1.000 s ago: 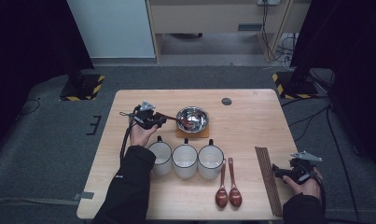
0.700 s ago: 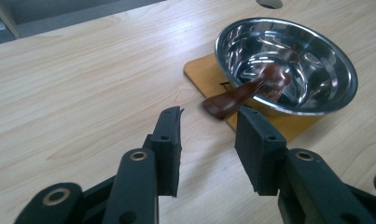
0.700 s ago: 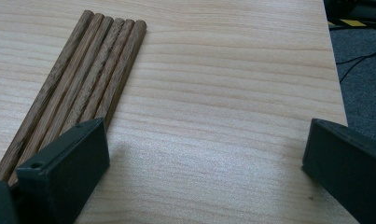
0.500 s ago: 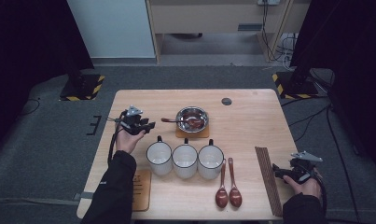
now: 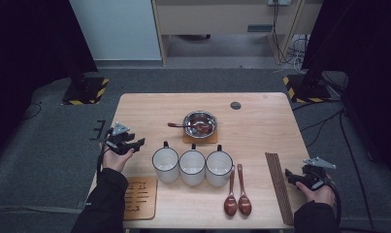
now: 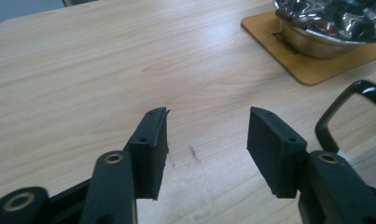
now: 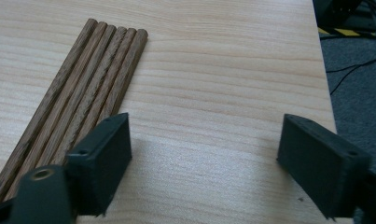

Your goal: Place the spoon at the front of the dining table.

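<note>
A wooden table (image 5: 261, 121) holds a steel bowl (image 5: 200, 123) on a coaster, a spoon (image 5: 181, 125) resting in it. Three mugs (image 5: 192, 166) line up just in front of the bowl. Left of the mugs, the left gripper (image 5: 135, 143) hovers, jaws spread, empty. Far right of the mugs, beside chopsticks (image 5: 279, 186), the right gripper (image 5: 290, 175) gapes wide, empty

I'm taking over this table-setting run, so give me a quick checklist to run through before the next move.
1. Left gripper free: ok, jaws open, nothing between them.
2. Right gripper free: ok, jaws open over bare table beside the chopsticks.
3. Spoon in bowl: ok, one rests inside, handle over the rim.
4. Two spoons reachable: ok, lying flat, uncovered.
5. Three mugs upright: ok.
6. Mugs empty: cannot tell.
</note>
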{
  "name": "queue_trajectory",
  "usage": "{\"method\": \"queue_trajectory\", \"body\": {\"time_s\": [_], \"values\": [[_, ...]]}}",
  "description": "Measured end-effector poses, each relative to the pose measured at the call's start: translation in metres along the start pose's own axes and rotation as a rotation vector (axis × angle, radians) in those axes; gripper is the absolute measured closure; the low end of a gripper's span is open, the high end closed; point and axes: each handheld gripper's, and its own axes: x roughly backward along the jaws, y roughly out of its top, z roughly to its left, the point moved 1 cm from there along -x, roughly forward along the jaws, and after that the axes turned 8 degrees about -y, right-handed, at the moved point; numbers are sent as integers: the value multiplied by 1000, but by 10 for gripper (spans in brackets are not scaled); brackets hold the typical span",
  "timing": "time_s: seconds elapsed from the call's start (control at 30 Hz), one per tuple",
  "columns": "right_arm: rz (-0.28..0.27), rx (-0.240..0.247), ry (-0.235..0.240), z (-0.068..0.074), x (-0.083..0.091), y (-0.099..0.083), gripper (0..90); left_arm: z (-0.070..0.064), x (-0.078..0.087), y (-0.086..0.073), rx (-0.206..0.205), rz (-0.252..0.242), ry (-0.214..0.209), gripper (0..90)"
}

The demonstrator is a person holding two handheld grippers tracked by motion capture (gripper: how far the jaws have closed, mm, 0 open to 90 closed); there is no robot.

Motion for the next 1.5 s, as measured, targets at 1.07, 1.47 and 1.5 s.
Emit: {"method": "queue_trajectory", "body": {"time_s": [1.07, 1.47, 1.5], "values": [[-196, 78, 109, 23, 34, 38, 280, 17, -17, -58, 28, 156, 58, 244], [-277, 111, 191, 45, 44, 64, 309, 17, -20, -64, 38, 107, 66, 155], [-277, 111, 191, 45, 44, 64, 309, 17, -20, -64, 38, 107, 66, 144]]}}
